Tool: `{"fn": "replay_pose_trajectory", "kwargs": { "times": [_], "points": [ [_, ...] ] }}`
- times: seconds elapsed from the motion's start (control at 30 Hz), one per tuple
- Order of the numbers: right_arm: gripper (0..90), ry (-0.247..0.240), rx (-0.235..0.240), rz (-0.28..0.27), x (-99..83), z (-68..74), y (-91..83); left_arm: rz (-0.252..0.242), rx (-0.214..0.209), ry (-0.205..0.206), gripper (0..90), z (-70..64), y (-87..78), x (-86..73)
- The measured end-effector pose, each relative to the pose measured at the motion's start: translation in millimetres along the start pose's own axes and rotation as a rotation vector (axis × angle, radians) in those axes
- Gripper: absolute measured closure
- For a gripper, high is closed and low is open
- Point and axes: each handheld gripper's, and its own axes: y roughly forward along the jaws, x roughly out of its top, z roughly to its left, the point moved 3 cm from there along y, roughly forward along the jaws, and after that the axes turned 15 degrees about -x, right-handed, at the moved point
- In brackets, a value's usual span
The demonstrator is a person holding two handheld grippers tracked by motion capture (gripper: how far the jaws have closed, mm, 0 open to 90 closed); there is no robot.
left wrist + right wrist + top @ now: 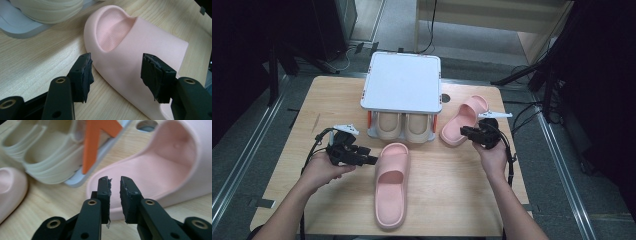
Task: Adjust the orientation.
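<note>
Looking down from the high view, we see two pink slides on a pale wood-grain tabletop [452, 180]. The near slide [392, 184] lies flat at the middle, toe toward a small rack [402, 82]. The far slide [465, 120] sits to the right of the rack, angled, heel end nearest our right hand.

Our left gripper [362, 156] rests just left of the near slide's toe. In the left gripper view its jaws stand wide apart with the slide's rounded toe band [135, 50] between and beyond them; neither black, ridged pad touches the foam. That slide is smooth, matte, thick-walled, and its footbed shows a fine dotted texture inside the opening.

Our right gripper [467, 132] sits at the heel of the far slide. In the right gripper view the jaws are nearly closed, a thin gap left between the worn, frayed pads, and they appear to straddle the slide's heel rim [150, 170]; whether they actually pinch it we cannot tell.

The rack has a white, square, round-cornered top and orange struts [95, 142]. Under it a pair of cream slides [404, 125] sit side by side, mostly hidden by the top in the high view; only their ends show.
</note>
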Motion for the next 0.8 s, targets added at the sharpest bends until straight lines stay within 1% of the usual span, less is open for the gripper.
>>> {"fn": "replay_pose_trajectory", "kwargs": {
  "times": [0.03, 0.07, 0.1, 0.2, 0.3, 0.37, 0.43, 0.47, 0.5, 0.53, 0.57, 0.67, 0.8],
  "points": [
    [79.8, 0.002, -0.004, 0.006, 0.2, -2.6, 2.7, -0.004, 0.008, 0.006, 42.3, -0.1, -0.3, -1.4],
    [81.4, 0.005, -0.015, 0.008, 0.7, -6.5, 6.8, -0.004, 0.008, 0.005, 42.4, -0.3, -0.6, -2.2],
    [81.9, 0.011, -0.014, 0.009, 1.2, -8.9, 9.1, -0.004, 0.009, 0.003, 42.3, -0.7, -0.9, -3.4],
    [82.7, 0.043, -0.041, 0.019, 2.7, -17.7, 17.3, -0.016, 0.012, 0.003, 41.8, -2.4, -3.3, -7.0],
    [82.6, 0.048, -0.062, 0.036, 3.6, -23.0, 24.4, -0.022, 0.021, 0.011, 41.1, -4.2, -6.8, -11.5],
    [82.3, 0.052, -0.077, 0.047, 5.2, -25.6, 27.9, -0.028, 0.028, 0.008, 41.0, -5.5, -8.9, -14.7],
    [81.6, 0.062, -0.098, 0.049, 6.2, -28.9, 31.5, -0.034, 0.03, 0.002, 40.9, -6.6, -10.7, -18.0],
    [81.6, 0.07, -0.117, 0.047, 6.1, -30.9, 33.0, -0.034, 0.031, 0.002, 40.9, -7.0, -11.6, -19.4],
    [81.6, 0.085, -0.121, 0.047, 5.5, -33.0, 34.3, -0.038, 0.033, -0.001, 40.9, -8.1, -12.9, -21.3],
    [81.6, 0.11, -0.112, 0.053, 4.8, -36.0, 37.2, -0.045, 0.035, -0.001, 40.7, -8.6, -13.5, -22.1],
    [81.7, 0.117, -0.104, 0.052, 4.7, -36.7, 38.3, -0.045, 0.036, -0.002, 40.5, -9.2, -14.8, -23.6],
    [81.8, 0.115, -0.099, 0.056, 6.3, -37.1, 40.5, -0.047, 0.046, -0.009, 40.2, -9.0, -16.7, -26.8],
    [81.8, 0.113, -0.113, 0.065, 7.0, -37.6, 40.5, -0.053, 0.054, -0.016, 40.1, -6.9, -20.7, -29.5]
  ]
}}
